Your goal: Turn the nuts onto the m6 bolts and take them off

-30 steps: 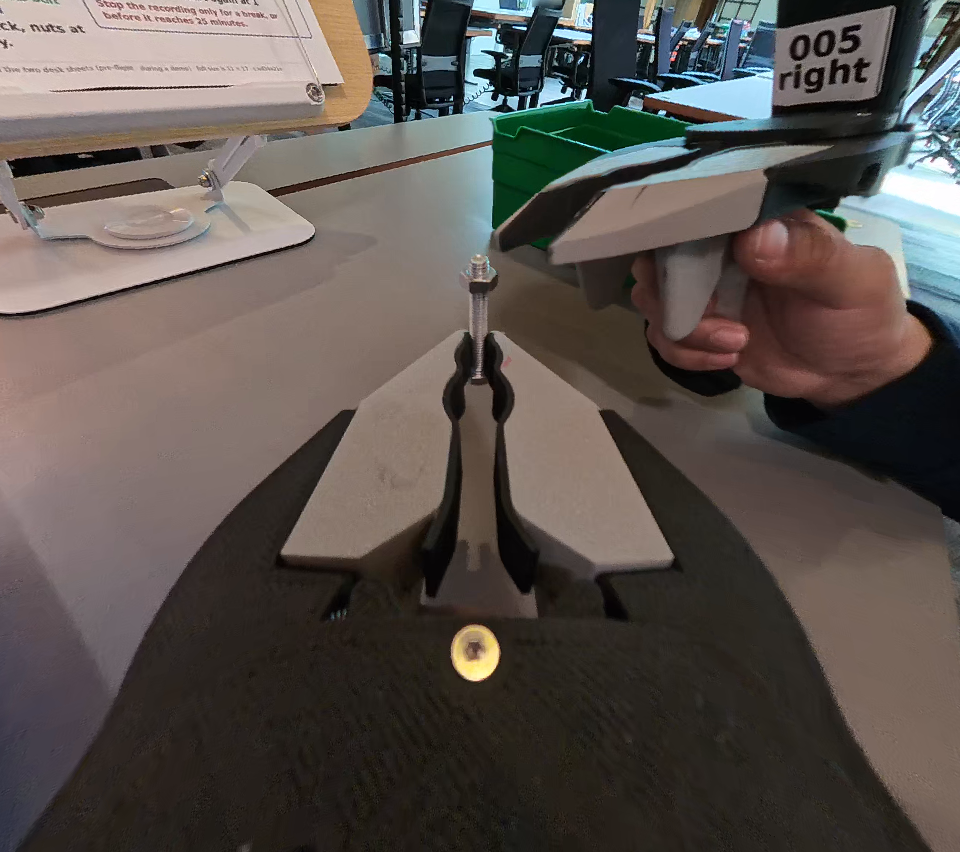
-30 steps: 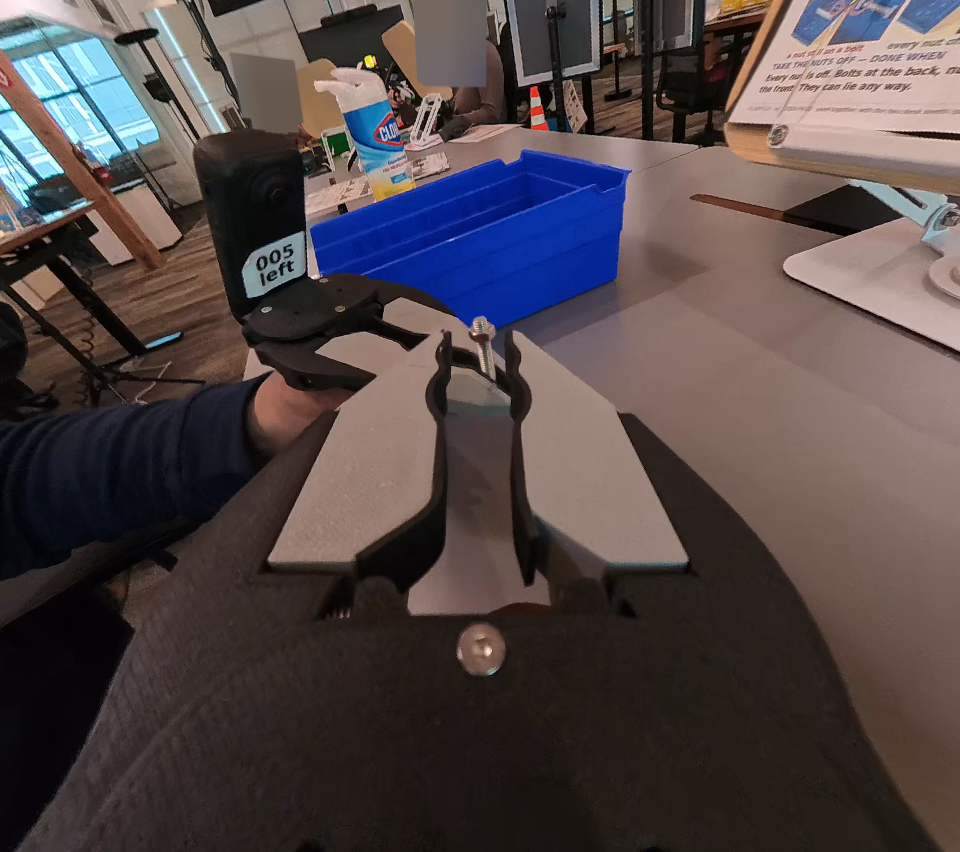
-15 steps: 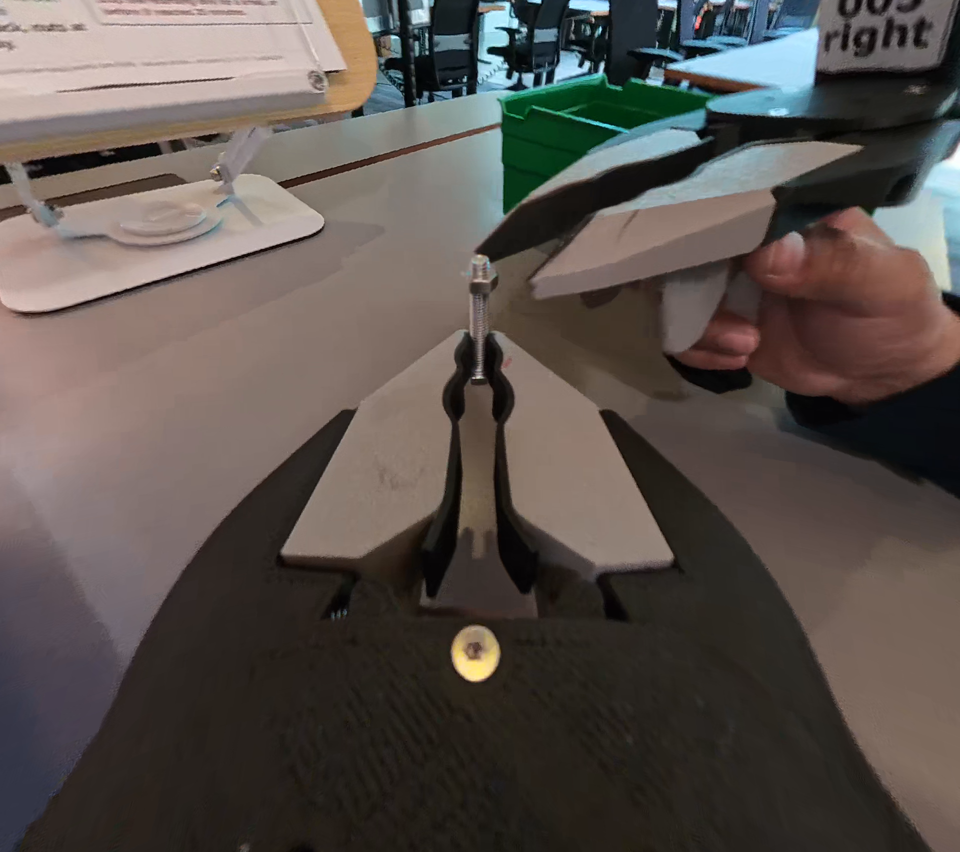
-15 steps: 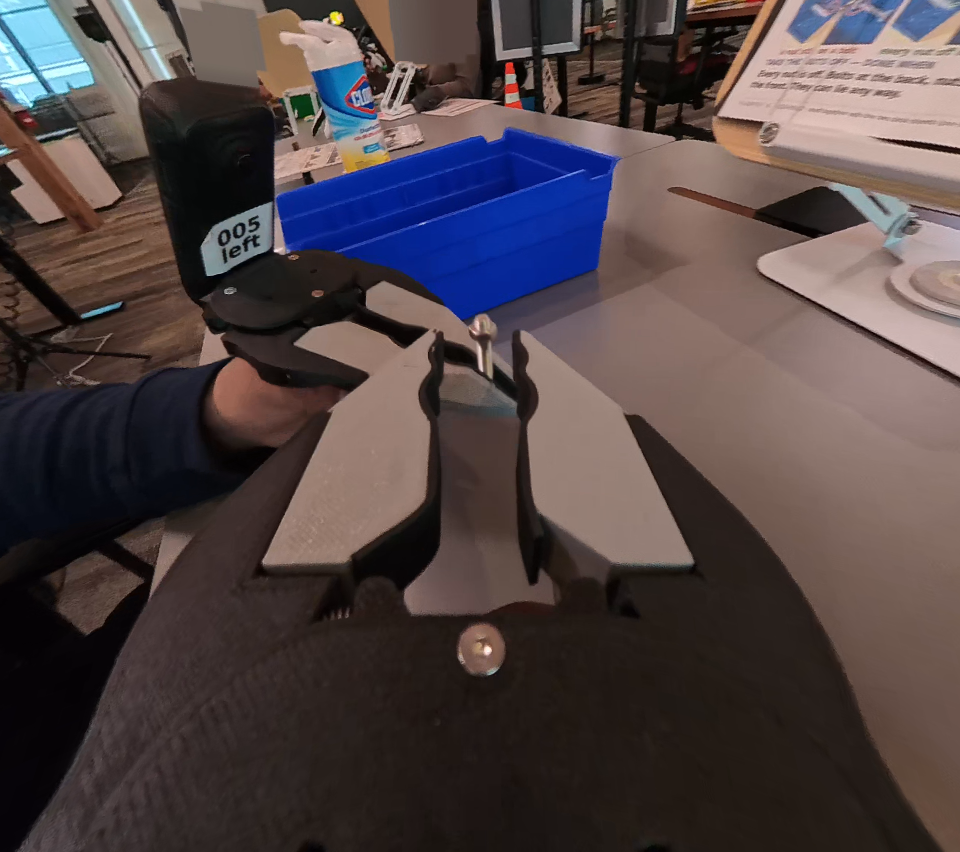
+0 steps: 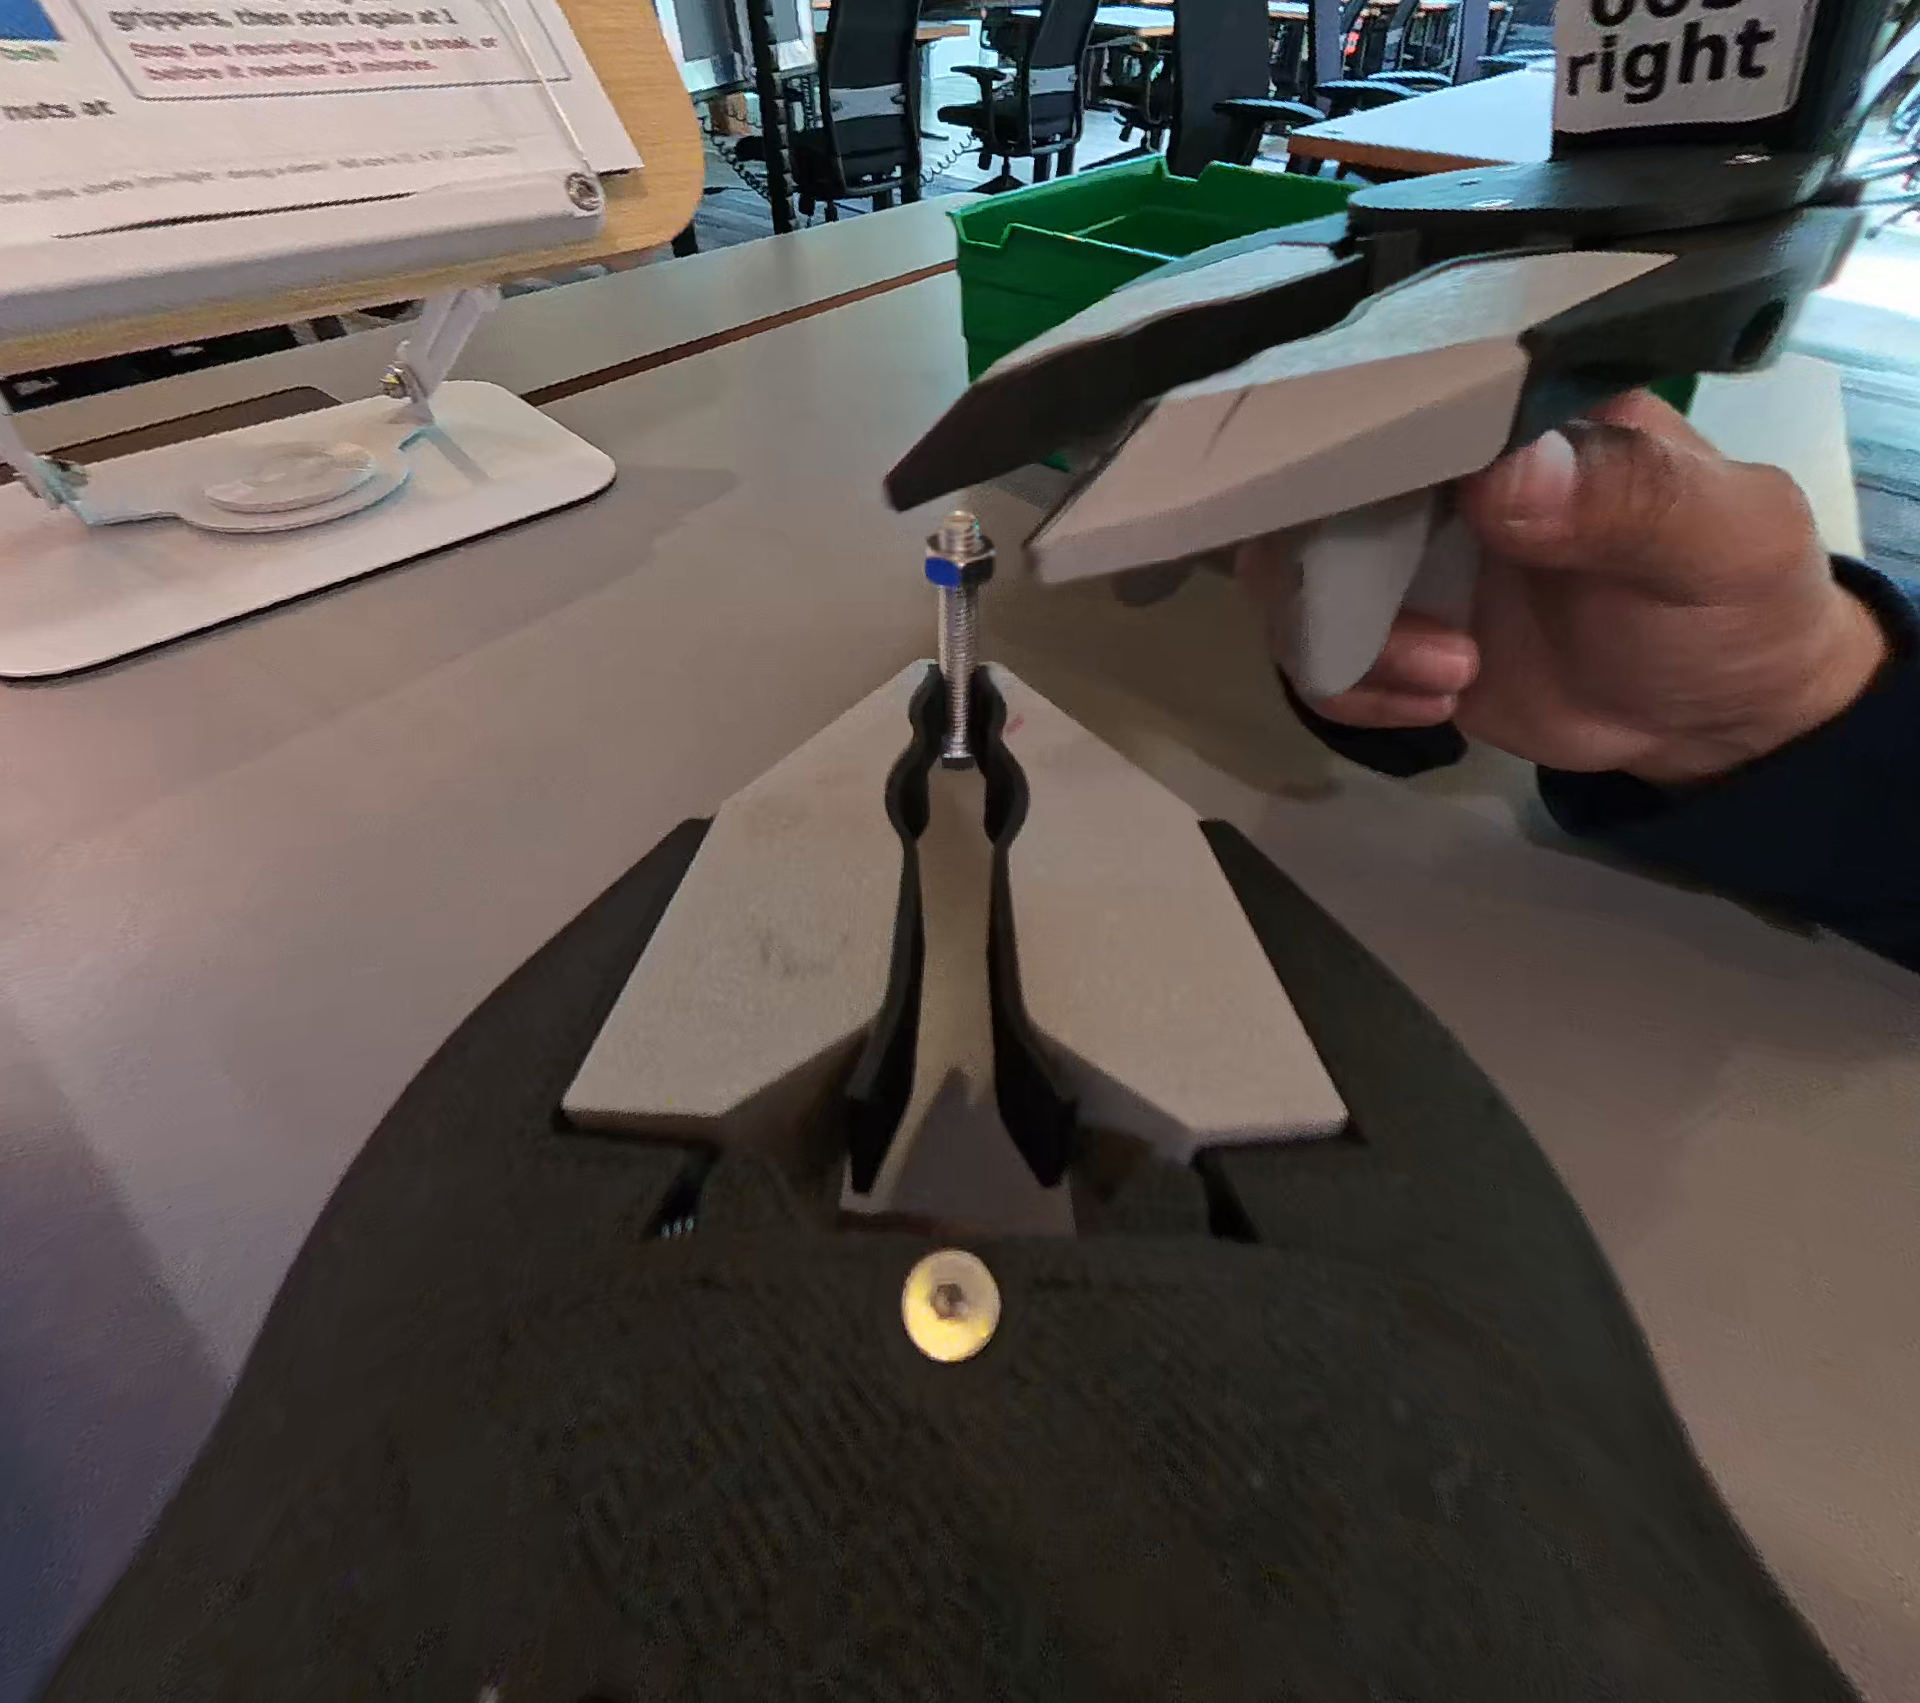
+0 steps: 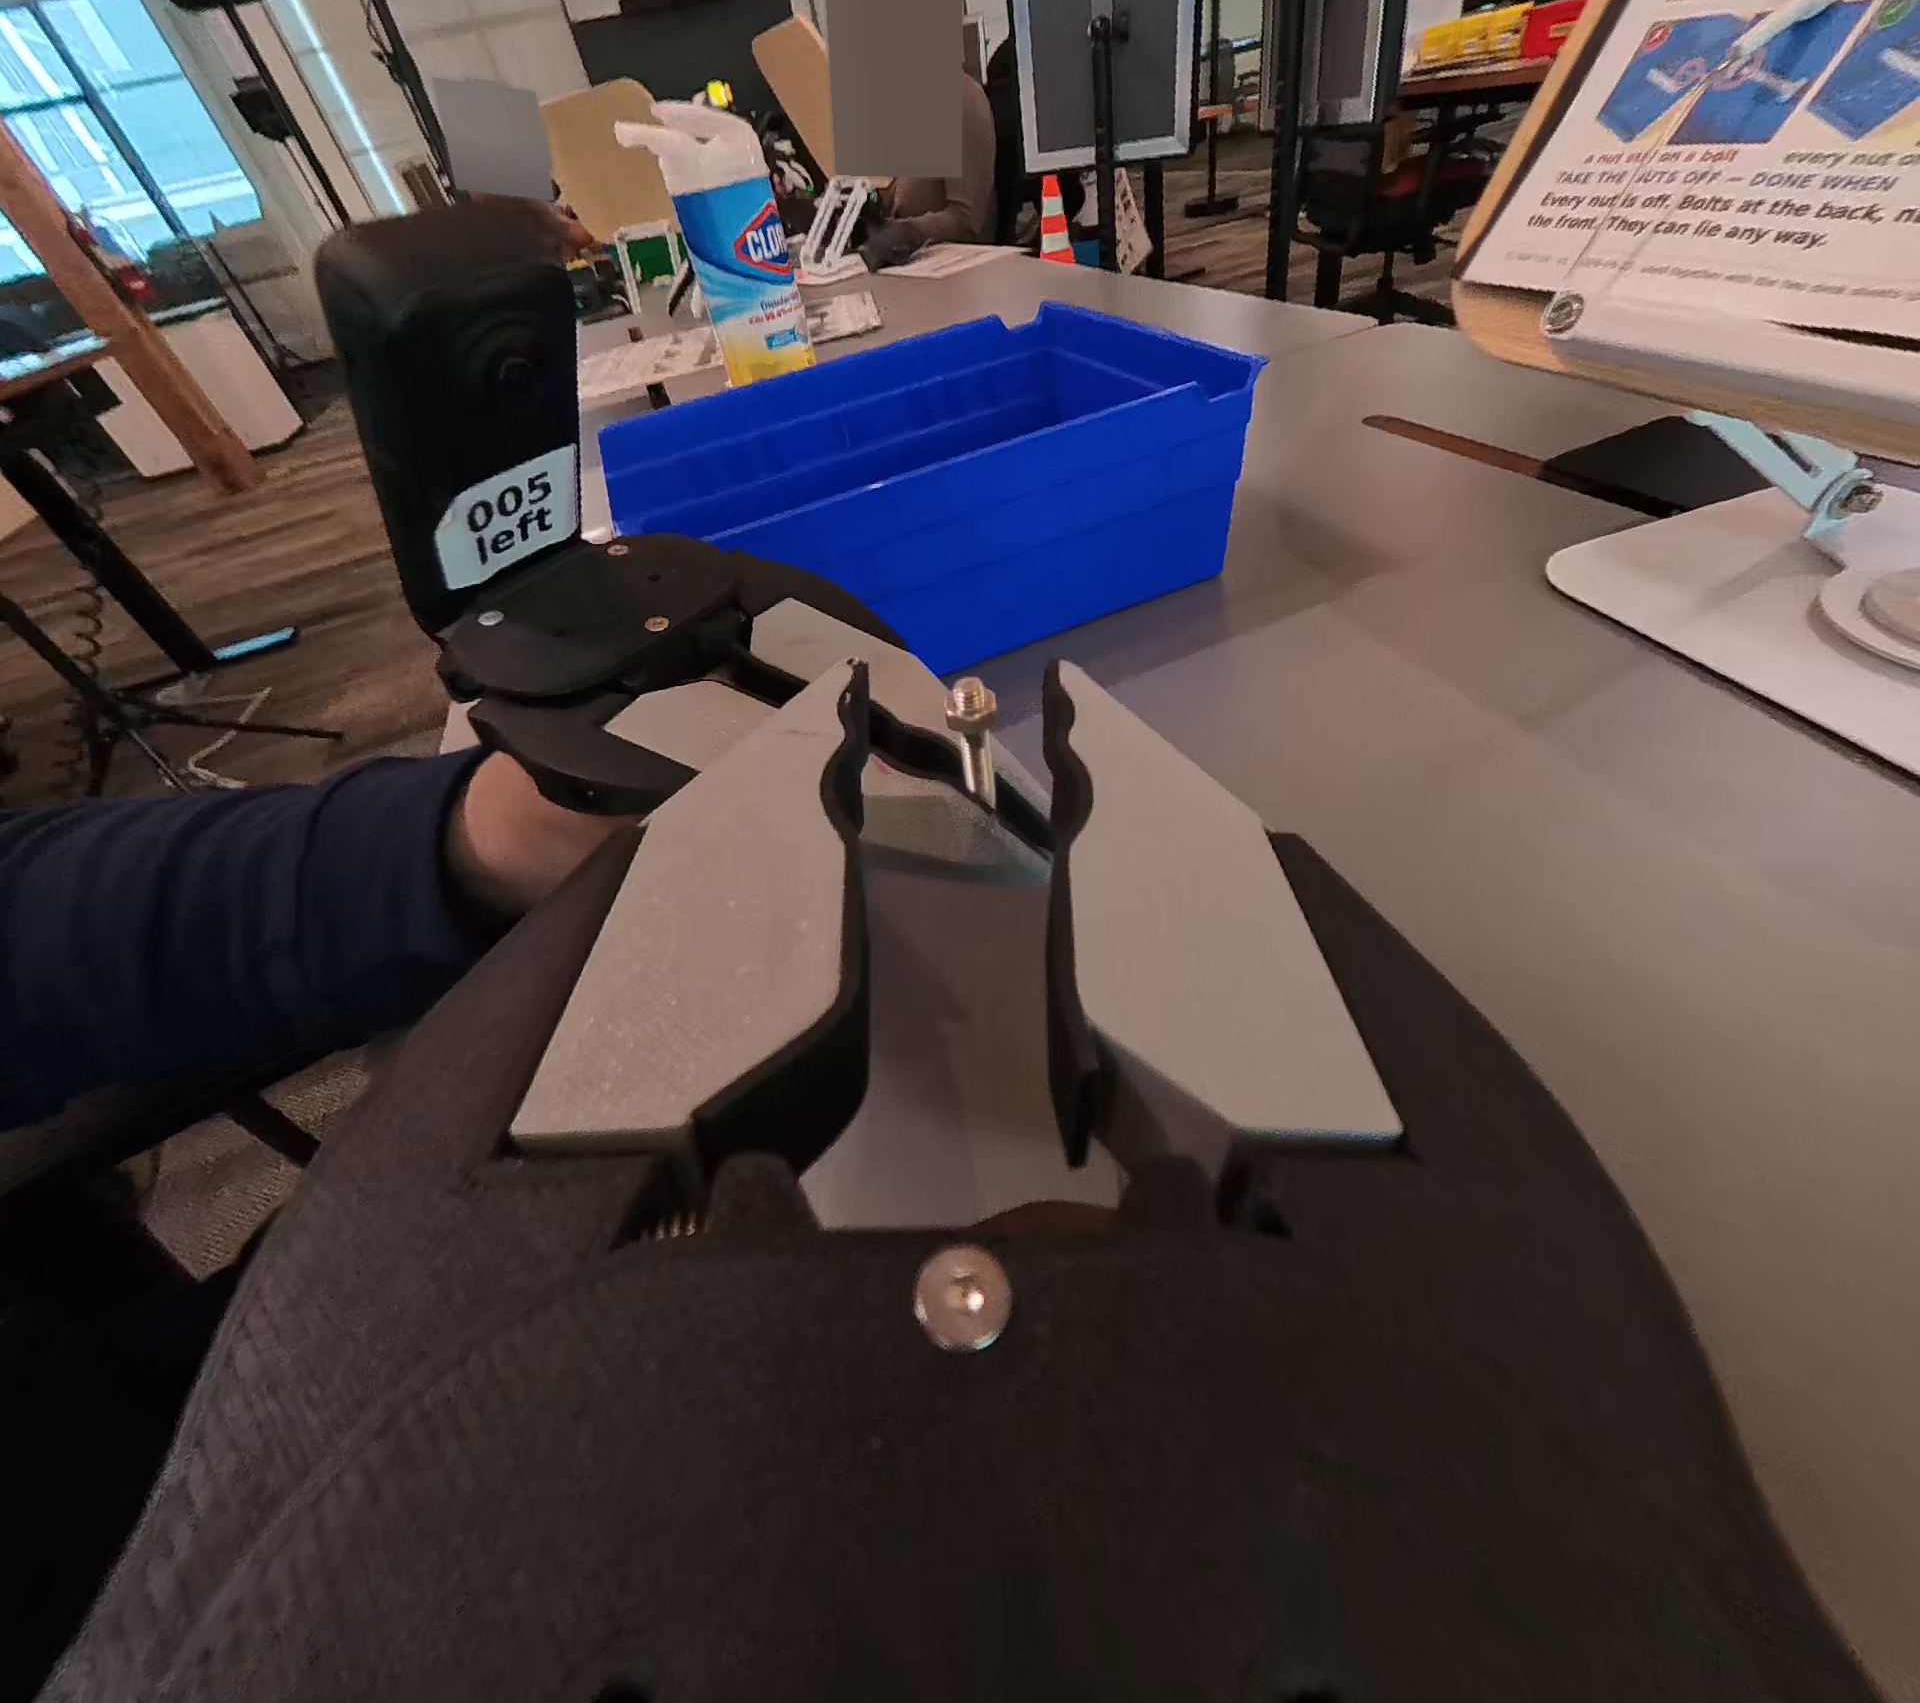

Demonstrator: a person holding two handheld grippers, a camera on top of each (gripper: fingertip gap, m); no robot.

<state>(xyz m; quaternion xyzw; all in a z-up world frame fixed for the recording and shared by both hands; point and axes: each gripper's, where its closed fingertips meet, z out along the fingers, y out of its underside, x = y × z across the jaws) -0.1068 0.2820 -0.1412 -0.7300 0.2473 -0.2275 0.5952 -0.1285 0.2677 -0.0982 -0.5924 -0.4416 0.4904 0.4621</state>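
Bolt (image 5: pixel 957 666) and nut (image 5: pixel 959 560) were the items we inspected. We found the bolt standing upright, its lower end pinched between the fingertips of the left gripper (image 5: pixel 956 718), which was pressed together on it above the bench (image 5: pixel 312 822). The nut, with a blue band, sat near the top of the thread, only the very tip of the bolt showing above it.

We found the right gripper (image 6: pixel 951 708) with its fingers spread, the nut lying between the tips but, as far as we could tell, touched by neither. From the left wrist view its tips (image 5: pixel 966 500) sat just beside and slightly above the nut.

A blue bin (image 6: pixel 935 510) and a green bin (image 5: pixel 1091 271) stood farther off on the bench; we could not see their contents.

We judged the nut nearly off, or barely started. The frames did not settle which, nor how many bolts remained.
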